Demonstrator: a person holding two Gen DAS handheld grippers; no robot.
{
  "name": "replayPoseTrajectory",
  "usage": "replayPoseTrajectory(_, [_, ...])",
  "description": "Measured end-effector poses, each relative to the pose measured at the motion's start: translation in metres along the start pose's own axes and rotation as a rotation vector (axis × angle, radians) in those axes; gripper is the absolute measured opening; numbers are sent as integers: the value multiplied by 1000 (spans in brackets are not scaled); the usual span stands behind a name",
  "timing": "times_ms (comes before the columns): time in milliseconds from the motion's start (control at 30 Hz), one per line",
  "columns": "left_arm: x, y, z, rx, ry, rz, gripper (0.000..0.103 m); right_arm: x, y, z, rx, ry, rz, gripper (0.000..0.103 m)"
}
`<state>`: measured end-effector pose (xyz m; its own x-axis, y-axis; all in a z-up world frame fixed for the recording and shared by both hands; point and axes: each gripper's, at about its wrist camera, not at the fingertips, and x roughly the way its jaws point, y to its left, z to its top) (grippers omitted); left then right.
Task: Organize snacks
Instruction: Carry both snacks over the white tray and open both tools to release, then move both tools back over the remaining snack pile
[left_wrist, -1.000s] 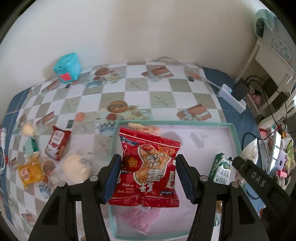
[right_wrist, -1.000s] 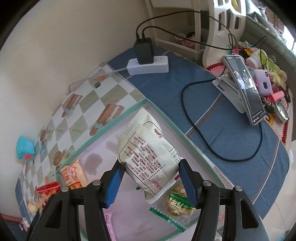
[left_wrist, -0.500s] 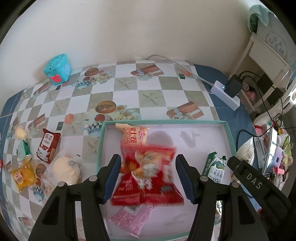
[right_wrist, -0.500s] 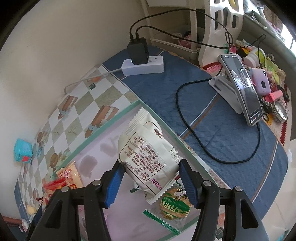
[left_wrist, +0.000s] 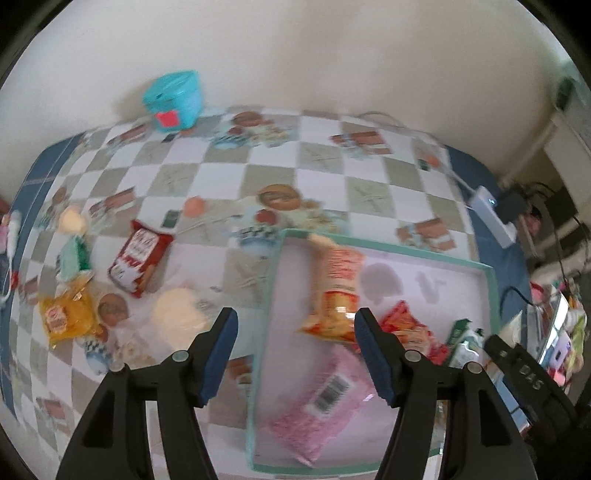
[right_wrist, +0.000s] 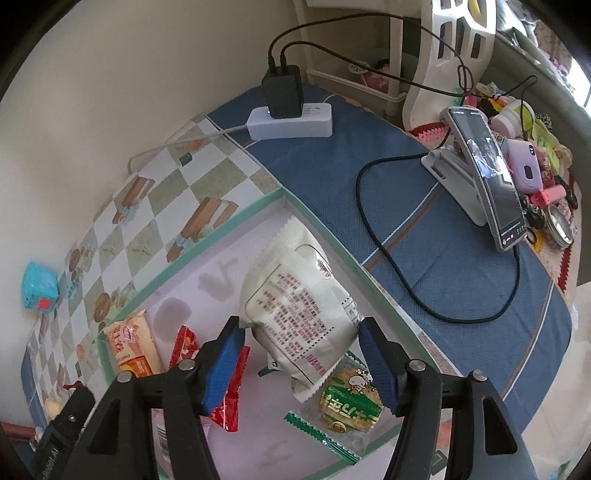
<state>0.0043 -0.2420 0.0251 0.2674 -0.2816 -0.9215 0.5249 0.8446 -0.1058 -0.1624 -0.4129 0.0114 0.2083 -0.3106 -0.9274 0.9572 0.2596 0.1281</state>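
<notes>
My left gripper (left_wrist: 295, 354) is open and still widening, with nothing between its fingers; it hangs over the left rim of the green-edged tray (left_wrist: 271, 295). The red packet (left_wrist: 406, 328) lies in the tray beside an orange packet (left_wrist: 336, 291), a pink packet (left_wrist: 321, 398) and a green packet (left_wrist: 465, 336). My right gripper (right_wrist: 301, 365) is opening around a white packet (right_wrist: 303, 306). That packet sags into the tray's far corner (right_wrist: 284, 192) and onto a green cracker packet (right_wrist: 349, 400). The pads no longer squeeze it.
Loose on the checked cloth left of the tray are a red packet (left_wrist: 140, 266), a yellow packet (left_wrist: 64, 314), a pale bun (left_wrist: 177, 314) and a teal box (left_wrist: 173, 99). Right of the tray are a power strip (right_wrist: 291, 122), a black cable (right_wrist: 388, 258) and a phone on a stand (right_wrist: 487, 177).
The left gripper let the red packet fall into the tray and slid left toward the tray's edge. The right gripper's fingers spread a little and the white packet settled lower.
</notes>
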Motion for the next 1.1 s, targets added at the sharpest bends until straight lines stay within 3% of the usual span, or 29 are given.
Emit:
replayPoseTrajectory(100, [5, 20, 0, -59, 23, 12, 67, -2, 1, 0, -9, -7, -3, 78])
replayPoseTrajectory(200, [9, 39, -2, -114, 41, 26, 67, -2, 2, -1, -17, -3, -2, 79])
replayPoseTrajectory(267, [11, 54, -4, -153, 53, 42, 73, -1, 4, -1, -25, 1, -2, 79])
replayPoseTrajectory(300, [12, 58, -5, -164, 56, 47, 84, -1, 4, -2, -30, 1, -4, 79])
replayPoseTrajectory(367, [13, 74, -8, -196, 58, 67, 87, -1, 6, -3, -41, 1, -5, 81])
replayPoseTrajectory(500, [13, 100, -12, -257, 62, 100, 87, -2, 10, -4, -61, -10, 2, 102])
replayPoseTrajectory(767, [2, 145, -14, -346, 32, 161, 90, -5, 18, -10, -93, -16, 6, 103])
replayPoseTrajectory(1100, [-27, 180, -19, -353, -38, 237, 90, -20, 44, -25, -162, -30, 64, 103])
